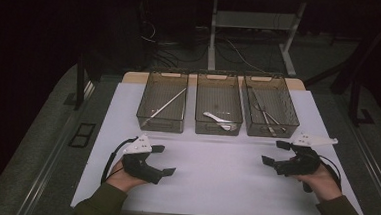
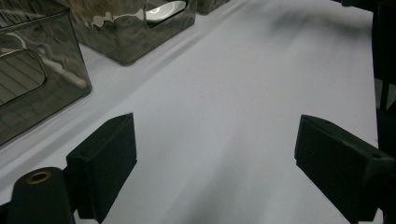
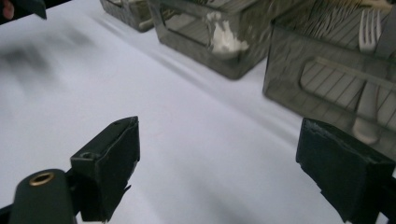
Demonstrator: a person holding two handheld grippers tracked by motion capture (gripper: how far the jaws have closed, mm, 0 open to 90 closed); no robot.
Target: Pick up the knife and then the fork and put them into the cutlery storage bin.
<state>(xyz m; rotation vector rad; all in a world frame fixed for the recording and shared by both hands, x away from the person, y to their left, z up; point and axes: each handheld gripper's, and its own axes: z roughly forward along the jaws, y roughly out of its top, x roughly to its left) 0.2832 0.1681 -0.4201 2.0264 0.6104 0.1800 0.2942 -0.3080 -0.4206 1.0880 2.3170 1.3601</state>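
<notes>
Stock of the table as I read it from my station.

1. White paper-covered tabletop (image 1: 214, 174): bare in front of me, nothing lying loose on it in any view.
2. Left smoky translucent plastic bin (image 1: 162, 102): holds one long pale stick-like utensil (image 1: 170, 102) lying diagonally; I cannot tell its kind.
3. Middle smoky translucent plastic bin (image 1: 219, 104): holds a white plastic spoon (image 1: 218, 119) near its front wall.
4. Right smoky translucent plastic bin (image 1: 270, 106): holds several slim metal pieces of cutlery (image 1: 264, 112); in the right gripper view a silver fork (image 3: 369, 32) stands out among them behind the bin's front wall.
5. My left black two-jaw gripper (image 1: 161, 159): low over the paper at the near left, well apart from the bins, jaws spread wide with nothing between them; the left gripper view shows bare paper between its pads (image 2: 105, 158).
6. My right black two-jaw gripper (image 1: 274, 153): near the right edge, just in front of the right bin, jaws likewise wide and empty; bare paper lies between its pads (image 3: 109, 158).

Progress, by my judgement: the sorting of utensils into the three bins looks finished, or close to it. Each bin carries its own kind, no piece waits on the table, and neither tool carries anything. What remains, if anything, I cannot make out.
</notes>
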